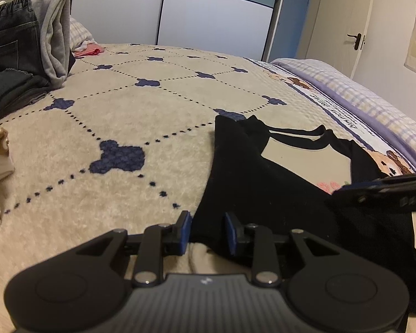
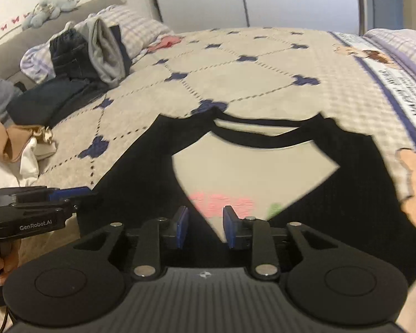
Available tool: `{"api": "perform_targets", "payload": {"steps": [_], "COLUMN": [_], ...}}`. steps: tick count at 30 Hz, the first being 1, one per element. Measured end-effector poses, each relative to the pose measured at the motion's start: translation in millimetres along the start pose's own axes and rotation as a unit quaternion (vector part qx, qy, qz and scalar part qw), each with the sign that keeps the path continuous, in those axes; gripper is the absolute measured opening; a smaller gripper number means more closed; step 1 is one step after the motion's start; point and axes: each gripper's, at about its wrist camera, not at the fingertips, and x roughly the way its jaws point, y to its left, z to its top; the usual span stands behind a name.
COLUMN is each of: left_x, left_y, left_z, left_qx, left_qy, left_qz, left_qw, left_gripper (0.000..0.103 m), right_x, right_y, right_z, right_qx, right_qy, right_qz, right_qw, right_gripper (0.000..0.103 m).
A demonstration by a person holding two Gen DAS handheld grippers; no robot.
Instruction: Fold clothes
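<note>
Lying flat, black-sleeved beige T-shirt (image 2: 249,163) shows a pink print.

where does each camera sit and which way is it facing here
Left wrist: rides on the left tongs, looking down across the beige blanket with navy clover shapes at the left edge of the black and cream shirt; the right tongs enter at right.
Right wrist: rides on the right tongs, facing the shirt's cream front; the left tongs and a hand show at left.
Shared: shirt, blanket, pile of dark jeans and grey clothes, wardrobe.
</note>
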Motion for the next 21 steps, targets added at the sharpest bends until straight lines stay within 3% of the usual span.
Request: {"api": "perform_targets", "payload": {"steps": [1, 3, 5, 9, 11, 17, 21], "left_x": [-0.1, -0.1, 0.5, 0.4, -1.3, -17.0, -27.6], "left_y": [0.3, 0.4, -0.2, -1.1, 0.3, -5.7, -19.9], "left_z": [-0.1, 0.0, 0.0, 1.0, 2.5, 7.4, 5.9], "left_qx": [0.000, 0.000, -0.001, -0.001, -0.010, -0.022, -0.005], "left_qy": [0.000, 0.000, 0.001, 0.000, -0.003, -0.032, -0.043], "left_qz": [-0.001, -0.001, 0.001, 0.003, 0.002, 0.006, -0.021], "left_qw": [1.0000, 1.0000, 1.0000, 1.0000, 0.9999, 0.9992, 0.9988], "left_gripper": [0.030, 0.030, 0.030, 0.031, 0.032, 0.033, 0.035], "right_x": [4.0, 3.5, 1.8, 3.3, -3.7, -30.0, -43.4], "right_y": [2.2, 6.8, 9.2, 8.5, 9.9, 16.5, 19.0], "right_z": [-1.6, -5.3, -4.6, -5.8, -5.7, -14.0, -26.0], "right_qx": [-0.002, -0.017, -0.029, -0.028, -0.029, -0.059, -0.075], "right_qy": [0.004, -0.013, -0.023, -0.023, -0.028, -0.040, -0.029], "right_qz": [-0.002, -0.023, -0.042, -0.049, -0.048, -0.034, -0.017], "right_qw": [1.000, 1.000, 0.998, 0.998, 0.998, 0.997, 0.997], "right_gripper": [0.029, 0.008, 0.006, 0.008, 0.018, 0.030, 0.033]}}
